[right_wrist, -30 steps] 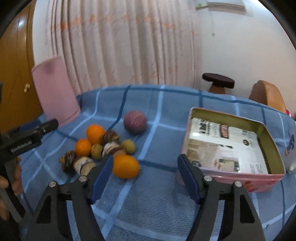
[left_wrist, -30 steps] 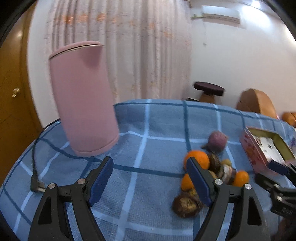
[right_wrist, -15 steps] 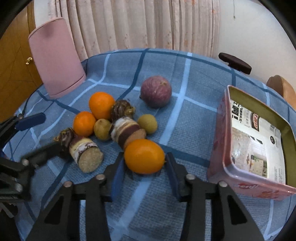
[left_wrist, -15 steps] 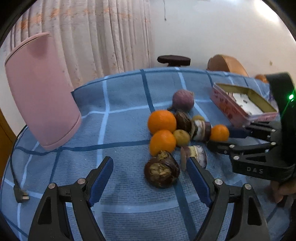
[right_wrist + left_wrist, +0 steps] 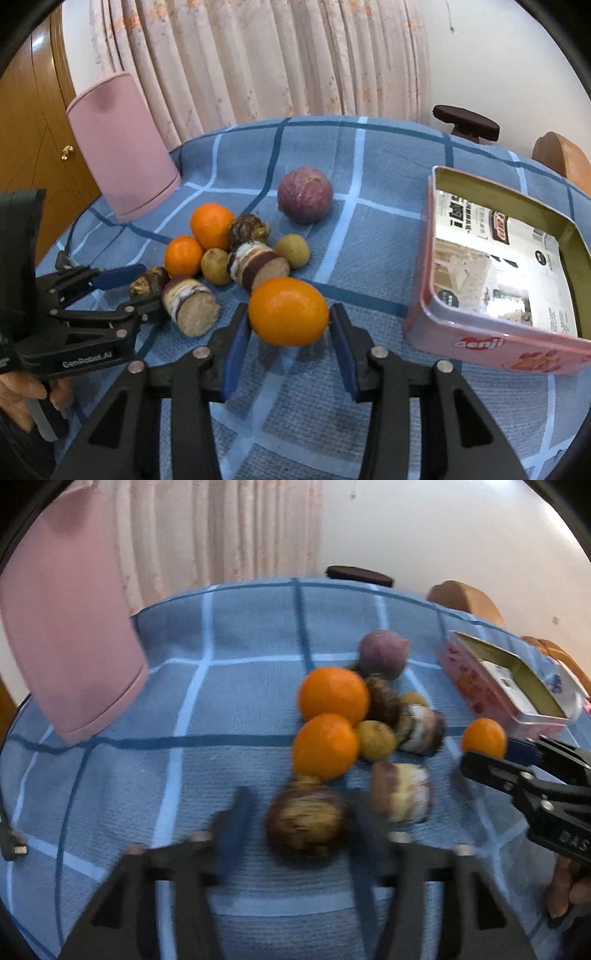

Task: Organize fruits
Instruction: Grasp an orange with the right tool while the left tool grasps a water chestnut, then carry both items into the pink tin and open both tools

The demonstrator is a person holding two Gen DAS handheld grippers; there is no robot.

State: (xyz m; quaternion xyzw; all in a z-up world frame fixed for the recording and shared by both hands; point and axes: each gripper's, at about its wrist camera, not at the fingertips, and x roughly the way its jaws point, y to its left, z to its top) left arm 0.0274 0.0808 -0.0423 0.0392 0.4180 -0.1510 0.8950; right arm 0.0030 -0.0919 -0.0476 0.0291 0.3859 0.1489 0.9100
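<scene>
R gripper (image 5: 290, 326) pinching orange (image 5: 288, 311), L gripper (image 5: 303, 819) open round husk fruit (image 5: 306, 821); next: lift orange into tin (image 5: 480, 332).

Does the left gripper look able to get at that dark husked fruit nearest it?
Probably yes: the left gripper is open and straddles the dark husked fruit, with nothing between them.

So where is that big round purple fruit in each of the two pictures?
Left wrist view: the purple fruit sits upper right of centre, behind the oranges, blurred.
Right wrist view: the same fruit sits just above centre, apart from the pile.
Shared landmark: the pink tin box, to the fruit's right in both.
</scene>
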